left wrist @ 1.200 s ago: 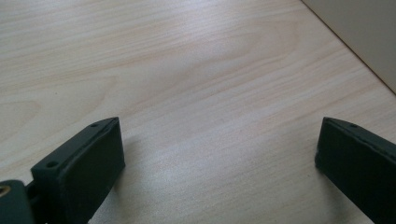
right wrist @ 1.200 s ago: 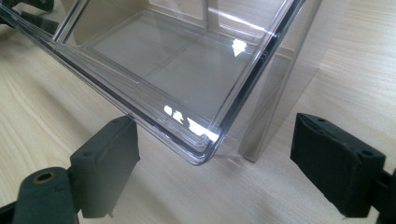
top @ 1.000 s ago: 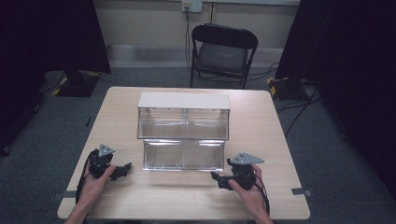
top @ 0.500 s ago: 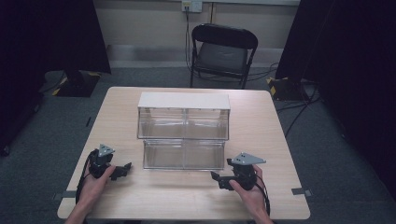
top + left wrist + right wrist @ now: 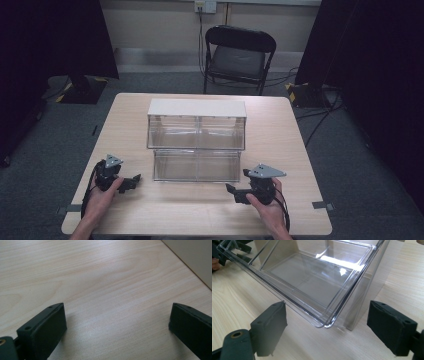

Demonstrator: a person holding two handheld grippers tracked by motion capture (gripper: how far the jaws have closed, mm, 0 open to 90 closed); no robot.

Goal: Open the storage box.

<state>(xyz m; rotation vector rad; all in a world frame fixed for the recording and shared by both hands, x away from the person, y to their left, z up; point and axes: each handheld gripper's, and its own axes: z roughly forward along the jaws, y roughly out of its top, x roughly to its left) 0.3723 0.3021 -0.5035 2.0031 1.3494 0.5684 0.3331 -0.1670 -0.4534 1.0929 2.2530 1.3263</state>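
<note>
I hold both hand-held grippers low in frame, jaws apart: left hand-held gripper (image 5: 131, 181) over bare bench (image 5: 175, 210), right hand-held gripper (image 5: 234, 193) by the clear drawer unit (image 5: 196, 165).

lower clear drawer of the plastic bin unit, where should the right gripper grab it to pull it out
Probably the front lip of the lower clear plastic drawer near its rounded right corner, approached from the person's side of the wooden table. That thin rim juts forward and sits between the open jaws of the right gripper, so one jaw could go over it and one under.
</note>
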